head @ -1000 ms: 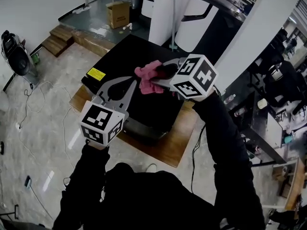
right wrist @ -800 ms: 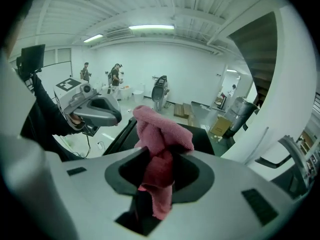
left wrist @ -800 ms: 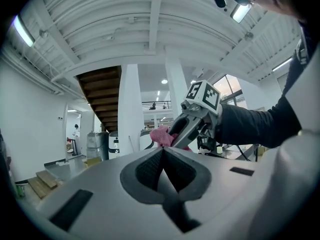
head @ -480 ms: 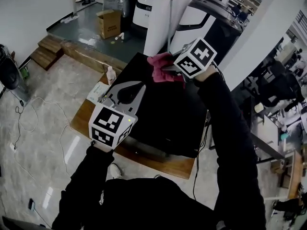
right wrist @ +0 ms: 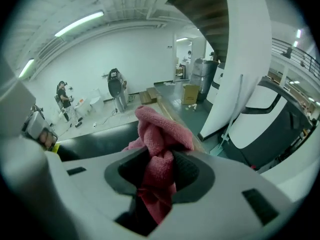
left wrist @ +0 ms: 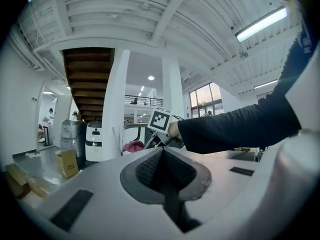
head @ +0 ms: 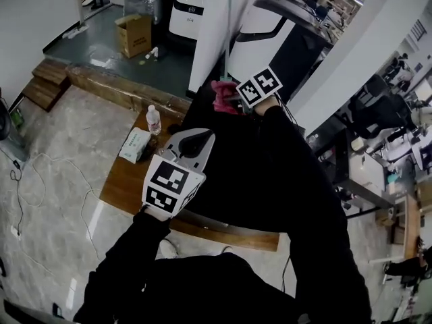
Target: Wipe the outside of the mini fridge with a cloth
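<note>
The black mini fridge (head: 200, 115) stands on a wooden platform, and my right arm hides most of its top. At the top's far edge my right gripper (head: 228, 98) is shut on a bunched pink cloth (head: 217, 92). The right gripper view shows the cloth (right wrist: 161, 134) pinched between the jaws of that gripper (right wrist: 160, 176), above the fridge's black top (right wrist: 100, 140). My left gripper (head: 204, 139) hovers over the near left part of the fridge, jaws shut and empty. Its own view shows my left gripper (left wrist: 163, 151) pointing toward the cloth (left wrist: 132, 145).
A water bottle (head: 154, 120) and a tissue pack (head: 135, 144) lie on the wooden platform (head: 125, 184) left of the fridge. Cables (head: 40, 174) trail over the floor at left. A cardboard box (head: 133, 32), wooden steps (head: 42, 90) and white machines (head: 192, 5) stand beyond.
My right gripper has carried the pink cloth from the middle of the fridge top to its far edge. The left gripper stays shut, and the bottle and tissue pack have come into view.
</note>
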`<state>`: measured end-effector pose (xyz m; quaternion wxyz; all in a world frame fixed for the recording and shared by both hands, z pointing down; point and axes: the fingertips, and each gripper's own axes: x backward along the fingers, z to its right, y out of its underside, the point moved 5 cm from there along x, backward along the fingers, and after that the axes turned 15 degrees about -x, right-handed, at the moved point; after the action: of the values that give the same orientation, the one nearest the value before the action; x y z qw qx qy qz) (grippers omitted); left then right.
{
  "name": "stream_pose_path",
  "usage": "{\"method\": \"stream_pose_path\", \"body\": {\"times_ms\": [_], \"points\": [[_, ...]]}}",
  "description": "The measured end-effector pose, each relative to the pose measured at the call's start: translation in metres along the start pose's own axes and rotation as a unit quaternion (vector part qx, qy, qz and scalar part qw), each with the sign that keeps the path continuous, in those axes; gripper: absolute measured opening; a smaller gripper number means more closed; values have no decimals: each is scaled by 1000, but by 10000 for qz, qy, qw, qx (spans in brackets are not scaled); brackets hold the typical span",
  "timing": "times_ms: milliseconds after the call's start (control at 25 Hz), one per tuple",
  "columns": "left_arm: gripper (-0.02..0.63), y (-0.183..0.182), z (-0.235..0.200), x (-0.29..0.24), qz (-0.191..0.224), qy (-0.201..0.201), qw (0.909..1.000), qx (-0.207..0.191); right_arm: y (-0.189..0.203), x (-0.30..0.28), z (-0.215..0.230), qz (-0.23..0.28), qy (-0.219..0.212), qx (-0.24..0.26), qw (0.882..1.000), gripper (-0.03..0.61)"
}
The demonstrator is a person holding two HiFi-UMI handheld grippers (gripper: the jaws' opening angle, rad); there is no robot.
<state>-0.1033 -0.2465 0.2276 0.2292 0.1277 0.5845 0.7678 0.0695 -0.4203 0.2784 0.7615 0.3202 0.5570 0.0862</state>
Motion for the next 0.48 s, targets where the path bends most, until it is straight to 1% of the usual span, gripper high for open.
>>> {"method": "stream_pose_path", "body": {"times_ms": [120, 240, 320, 400, 480], "points": [[6, -1, -11, 5, 59, 102, 9999, 111, -2, -2, -2, 154, 75, -85, 9998, 132], [6, 0, -16, 8, 140, 171, 9997, 103, 5, -1, -8, 130, 251, -45, 9996, 127], [6, 2, -12, 11, 128, 200, 9997, -85, 14, -1, -16, 114, 266, -31, 9996, 126], [6, 0, -5, 16, 131, 200, 9992, -332, 24, 2, -25, 80, 174, -51, 9998, 125], [6, -3, 0, 18, 183, 260, 9987, -407, 33, 9, -35, 43, 72, -61, 9999, 125]]}}
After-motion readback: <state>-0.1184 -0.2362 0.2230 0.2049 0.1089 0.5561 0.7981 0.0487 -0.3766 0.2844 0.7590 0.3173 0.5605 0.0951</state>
